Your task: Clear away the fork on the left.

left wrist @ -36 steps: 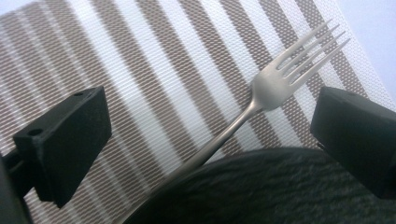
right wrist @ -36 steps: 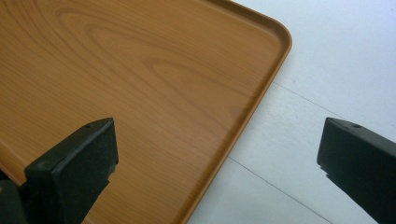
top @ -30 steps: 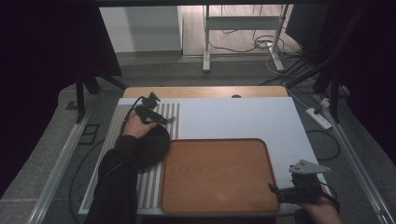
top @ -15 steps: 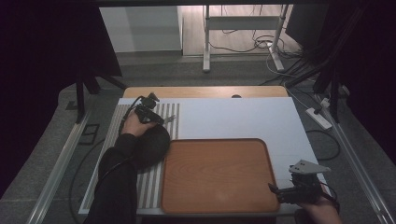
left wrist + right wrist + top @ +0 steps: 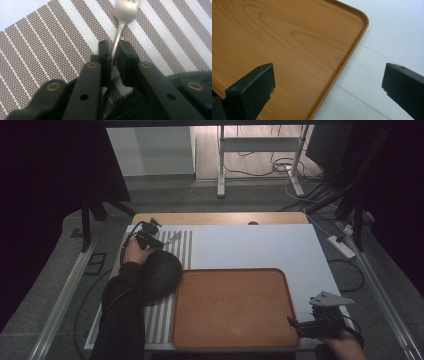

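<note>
A silver fork (image 5: 124, 11) points away over the striped placemat (image 5: 50, 45), and my left gripper (image 5: 114, 53) is shut on its thin handle. In the high view that left gripper (image 5: 150, 238) is at the mat's far end with the fork (image 5: 173, 238) sticking out to the right. A black bowl (image 5: 161, 271) sits on the mat just below the hand. My right gripper (image 5: 320, 324) hovers open at the front right corner of the wooden tray (image 5: 232, 307). In the right gripper view the tray's rounded corner (image 5: 352, 30) lies between the wide-apart jaws.
The white table top (image 5: 250, 245) stretches behind and to the right of the tray. The placemat (image 5: 186, 245) runs along the table's left side. Cables and a power strip (image 5: 342, 246) lie on the floor to the right.
The left hand and gripper have shifted slightly over the far end of the placemat. The right gripper has stayed still.
</note>
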`<state>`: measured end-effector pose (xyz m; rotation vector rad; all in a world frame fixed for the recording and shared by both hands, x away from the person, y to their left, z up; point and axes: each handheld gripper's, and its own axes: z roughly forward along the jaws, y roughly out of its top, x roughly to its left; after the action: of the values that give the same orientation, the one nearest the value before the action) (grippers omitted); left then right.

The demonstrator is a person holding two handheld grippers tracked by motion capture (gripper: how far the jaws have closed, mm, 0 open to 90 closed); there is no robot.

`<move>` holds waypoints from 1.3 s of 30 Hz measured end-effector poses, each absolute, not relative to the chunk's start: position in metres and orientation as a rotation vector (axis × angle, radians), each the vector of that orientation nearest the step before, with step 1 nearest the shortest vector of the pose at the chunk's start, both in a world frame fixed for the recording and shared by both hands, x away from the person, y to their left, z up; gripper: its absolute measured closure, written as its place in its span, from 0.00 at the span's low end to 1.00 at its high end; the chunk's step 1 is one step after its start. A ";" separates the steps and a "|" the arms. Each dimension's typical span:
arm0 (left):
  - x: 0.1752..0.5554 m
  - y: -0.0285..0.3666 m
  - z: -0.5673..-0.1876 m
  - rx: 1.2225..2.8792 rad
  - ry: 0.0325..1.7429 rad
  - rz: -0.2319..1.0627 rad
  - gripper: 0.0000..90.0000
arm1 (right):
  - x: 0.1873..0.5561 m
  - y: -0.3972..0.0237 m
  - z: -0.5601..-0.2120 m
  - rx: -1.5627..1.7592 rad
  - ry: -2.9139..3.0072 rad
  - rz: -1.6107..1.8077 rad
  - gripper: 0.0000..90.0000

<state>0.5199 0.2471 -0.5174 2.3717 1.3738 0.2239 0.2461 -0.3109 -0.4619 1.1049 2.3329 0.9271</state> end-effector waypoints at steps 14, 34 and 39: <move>0.519 0.273 -0.510 2.409 1.361 0.230 0.95 | 0.246 -0.312 -0.462 1.109 2.332 0.932 0.00; 0.489 0.299 -0.491 2.400 1.366 0.157 0.95 | 0.246 -0.311 -0.462 1.104 2.332 0.921 0.00; 0.482 0.291 -0.492 2.391 1.348 0.133 0.95 | 0.246 -0.311 -0.462 1.103 2.333 0.921 0.00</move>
<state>0.4816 0.2912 -0.4916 2.3910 1.3480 0.1330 0.2459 -0.3105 -0.4617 1.1025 2.3331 0.9207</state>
